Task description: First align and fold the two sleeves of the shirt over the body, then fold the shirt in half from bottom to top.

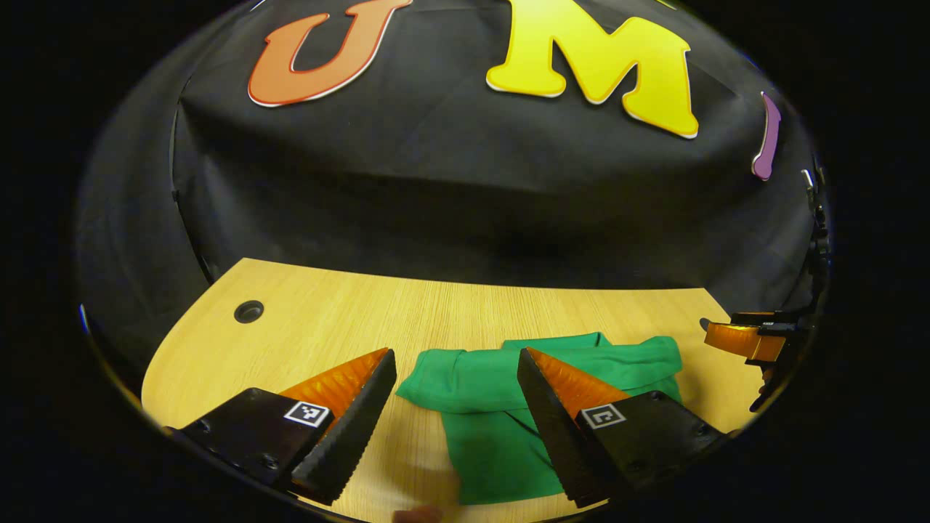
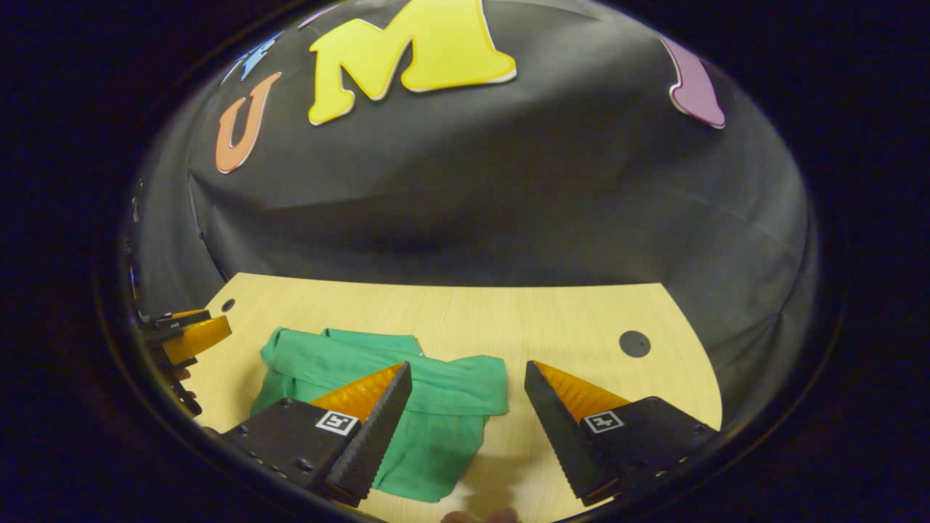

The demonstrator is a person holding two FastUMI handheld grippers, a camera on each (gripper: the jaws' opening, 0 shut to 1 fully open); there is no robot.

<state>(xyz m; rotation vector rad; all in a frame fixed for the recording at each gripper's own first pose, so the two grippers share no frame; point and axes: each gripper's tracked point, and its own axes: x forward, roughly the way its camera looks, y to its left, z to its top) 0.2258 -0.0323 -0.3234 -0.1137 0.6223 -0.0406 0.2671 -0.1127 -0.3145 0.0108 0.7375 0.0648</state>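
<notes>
Green soft cotton shirt (image 1: 501, 407) lies crumpled on pale wooden table (image 1: 327, 319), at six o'clock. Left gripper (image 1: 458, 428) and right gripper (image 2: 468, 428) gape wide, empty. Judged light, limp; grasp sleeve cuffs.

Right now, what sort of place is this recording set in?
Probably a staged recording booth, not a home: a black cloth wall hangs behind a bare wooden desk with cable holes, and a green shirt lies on it.
</notes>
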